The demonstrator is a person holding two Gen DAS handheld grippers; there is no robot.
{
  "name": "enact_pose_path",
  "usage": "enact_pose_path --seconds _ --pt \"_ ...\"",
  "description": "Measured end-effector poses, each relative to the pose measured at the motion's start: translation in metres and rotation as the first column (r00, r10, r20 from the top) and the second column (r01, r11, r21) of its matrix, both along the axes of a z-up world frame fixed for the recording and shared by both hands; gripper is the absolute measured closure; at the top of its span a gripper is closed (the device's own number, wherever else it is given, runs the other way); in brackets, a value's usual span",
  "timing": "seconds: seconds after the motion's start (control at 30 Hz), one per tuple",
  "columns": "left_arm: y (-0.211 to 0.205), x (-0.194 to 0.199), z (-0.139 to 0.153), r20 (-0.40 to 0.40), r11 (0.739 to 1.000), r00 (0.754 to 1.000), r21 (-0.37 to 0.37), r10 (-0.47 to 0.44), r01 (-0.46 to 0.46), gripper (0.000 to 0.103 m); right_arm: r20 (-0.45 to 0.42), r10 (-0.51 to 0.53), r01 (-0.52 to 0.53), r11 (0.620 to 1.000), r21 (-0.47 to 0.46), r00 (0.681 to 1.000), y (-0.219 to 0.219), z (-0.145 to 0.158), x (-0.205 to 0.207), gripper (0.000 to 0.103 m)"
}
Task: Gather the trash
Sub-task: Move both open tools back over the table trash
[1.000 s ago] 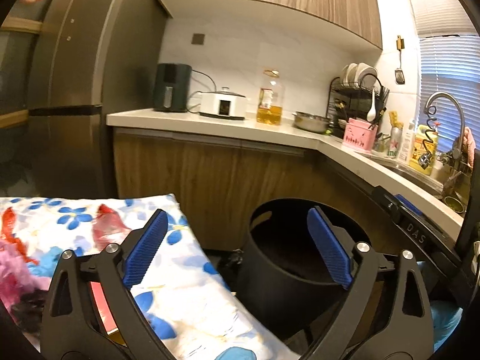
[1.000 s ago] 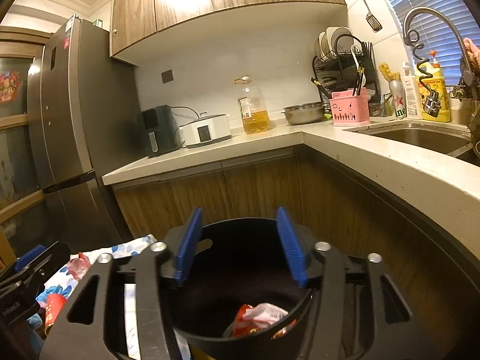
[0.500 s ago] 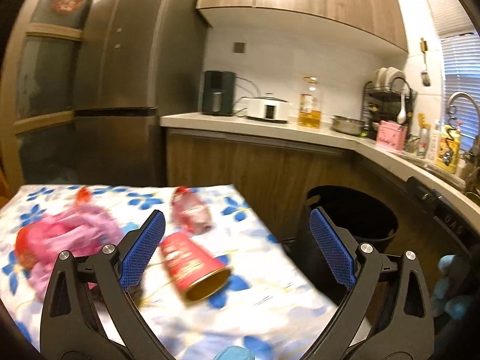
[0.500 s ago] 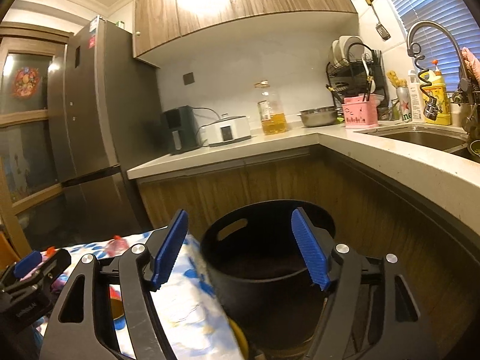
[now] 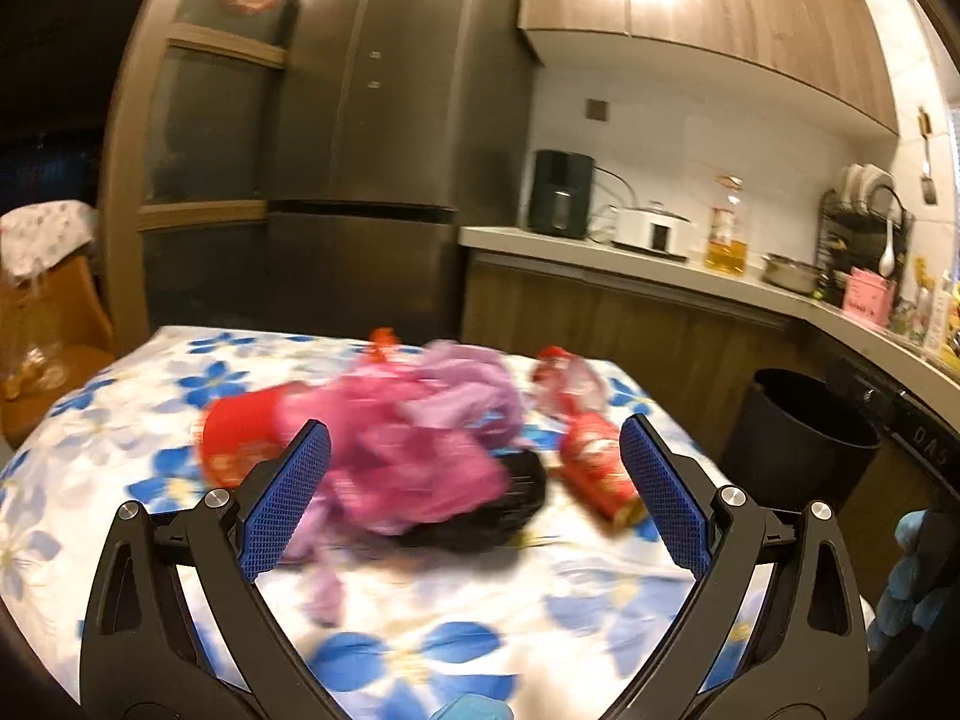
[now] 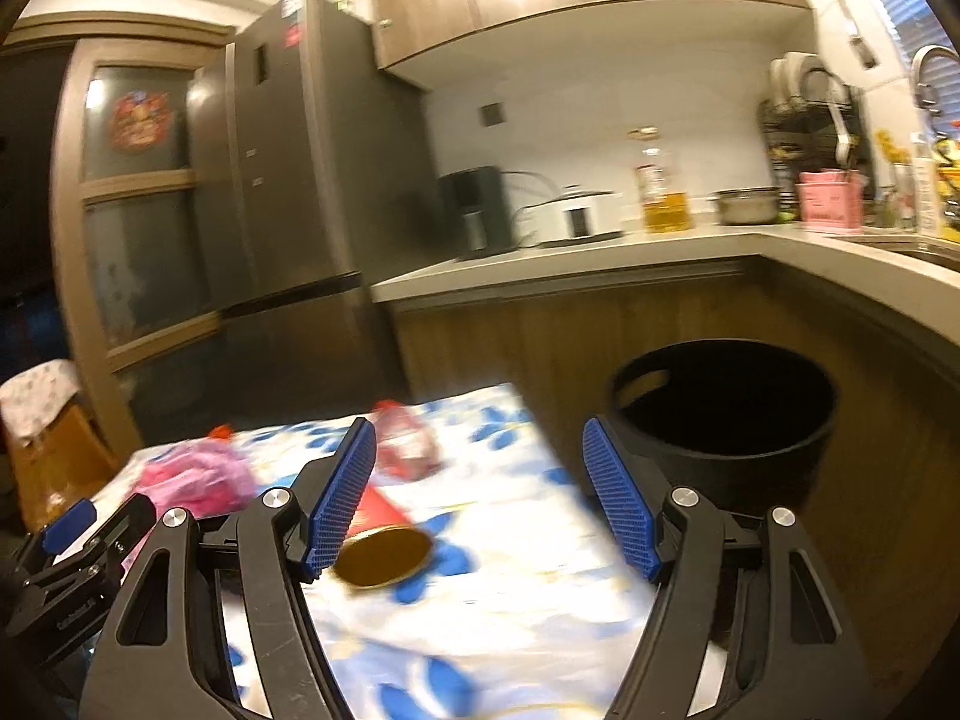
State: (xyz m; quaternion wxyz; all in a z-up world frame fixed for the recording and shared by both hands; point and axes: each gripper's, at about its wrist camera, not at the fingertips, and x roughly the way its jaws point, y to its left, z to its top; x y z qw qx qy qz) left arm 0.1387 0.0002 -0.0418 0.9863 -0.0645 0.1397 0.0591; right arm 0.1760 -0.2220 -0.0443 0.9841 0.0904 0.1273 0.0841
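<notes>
left tool (image 5: 474,498): wide open, empty | right tool (image 6: 480,504): jaws just widened, empty | crumpled pink plastic bag (image 5: 420,450) on floral-cloth tabletop (image 5: 480,612)

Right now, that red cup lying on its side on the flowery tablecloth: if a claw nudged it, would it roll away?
Probably, but in a curve. The red cup lies on its side and tapers from its open gold mouth, so it would likely arc rather than run straight. It looks like thin paper, so probably light and easy to crush. The tablecloth might slow it somewhat.
</notes>
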Motion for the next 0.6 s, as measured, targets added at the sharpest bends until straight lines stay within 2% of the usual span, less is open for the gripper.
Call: enact_pose_path --seconds 0.2,0.6 --pt "0.044 -0.019 -0.001 0.012 0.995 0.995 -0.022 0.102 -0.102 0.008 -0.026 0.167 -0.167 0.986 0.007 0.986 0.066 -0.004 0.016 0.032" --pt "0.091 -0.026 -0.008 -0.021 0.983 0.984 -0.057 0.176 -0.176 0.008 -0.094 0.298 -0.302 0.953 -0.026 0.95 0.147 -0.013 0.064 0.035"
